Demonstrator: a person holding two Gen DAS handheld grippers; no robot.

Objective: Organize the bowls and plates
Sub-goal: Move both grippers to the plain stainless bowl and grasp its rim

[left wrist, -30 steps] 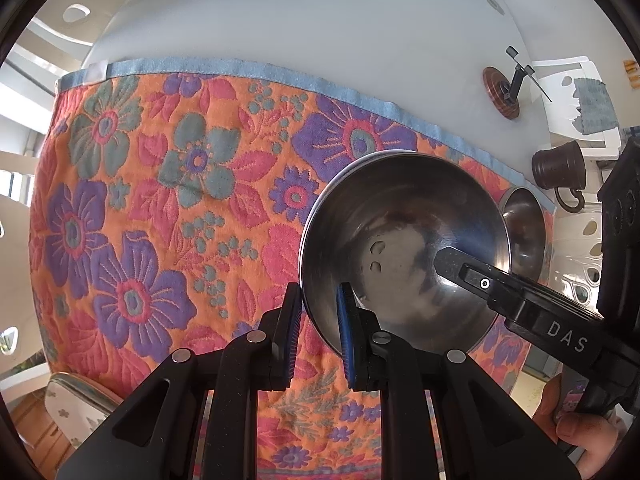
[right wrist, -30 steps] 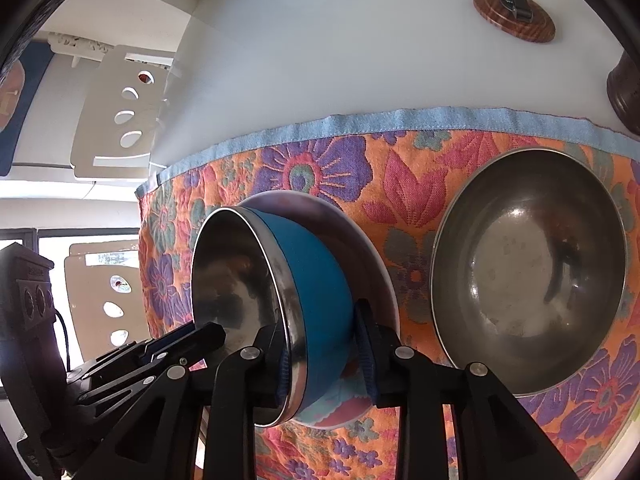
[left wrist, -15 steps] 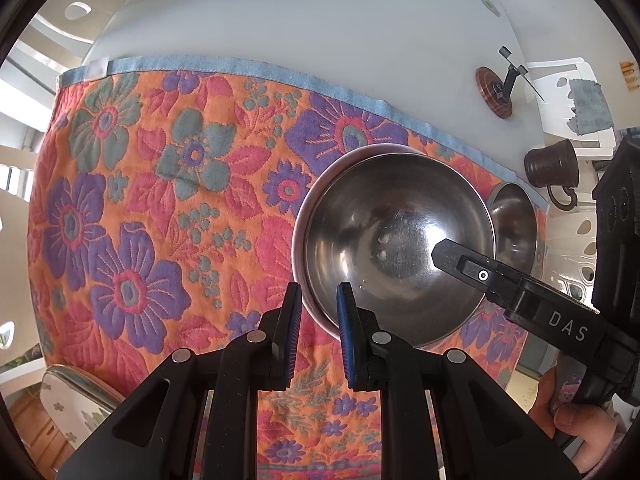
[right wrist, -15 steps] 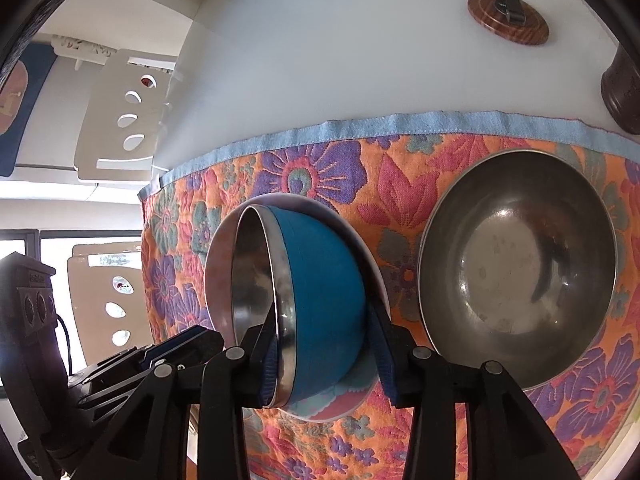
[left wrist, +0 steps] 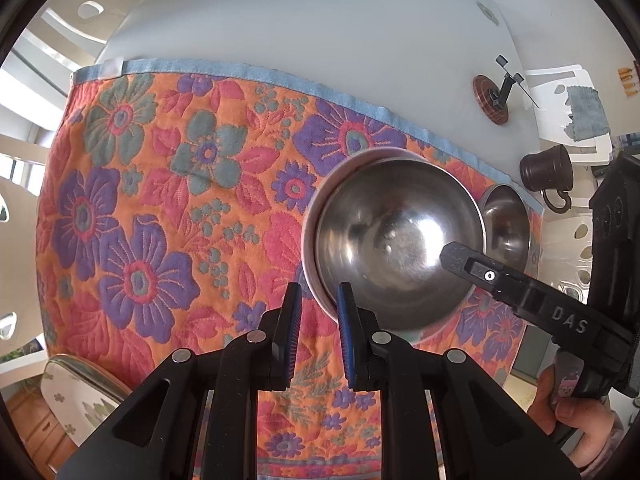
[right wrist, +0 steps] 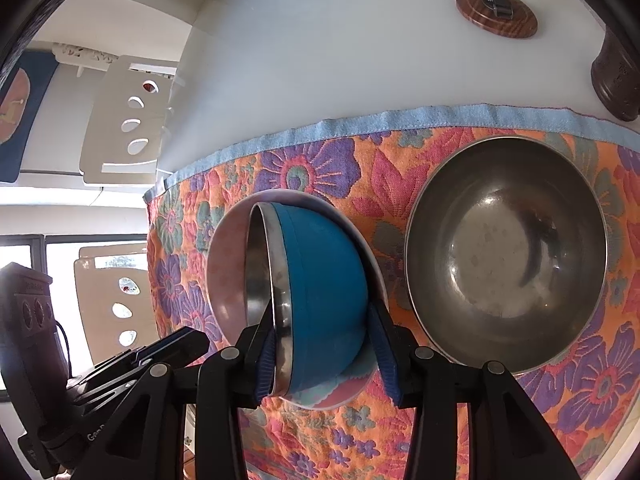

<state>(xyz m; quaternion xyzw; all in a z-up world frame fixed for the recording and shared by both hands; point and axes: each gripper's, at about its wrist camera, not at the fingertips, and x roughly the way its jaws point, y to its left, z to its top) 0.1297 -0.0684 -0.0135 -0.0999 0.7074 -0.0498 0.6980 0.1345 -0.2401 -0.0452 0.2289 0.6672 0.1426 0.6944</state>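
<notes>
A blue-sided steel bowl (right wrist: 324, 304) sits tilted on a pink plate (right wrist: 228, 280) on the floral cloth. My right gripper (right wrist: 326, 356) is open, its jaws spread wide on either side of the bowl's near rim and wall. In the left wrist view the same bowl (left wrist: 396, 240) rests on the plate (left wrist: 310, 236), with the right gripper's finger (left wrist: 516, 292) reaching over it. My left gripper (left wrist: 316, 336) is open and empty, just in front of the plate's near edge. A larger steel bowl (right wrist: 506, 252) stands to the right of the plate.
The floral cloth (left wrist: 160, 216) covers the near part of a white table (left wrist: 320, 32). A dark mug (left wrist: 546, 170) and a wooden disc stand (left wrist: 492, 98) are at the far right. A patterned plate (left wrist: 76, 392) lies at the lower left. White chairs surround the table.
My right gripper's jaws have opened from around the blue bowl, which has settled onto the plate. My left gripper has let go of the bowl's rim and drawn back a little.
</notes>
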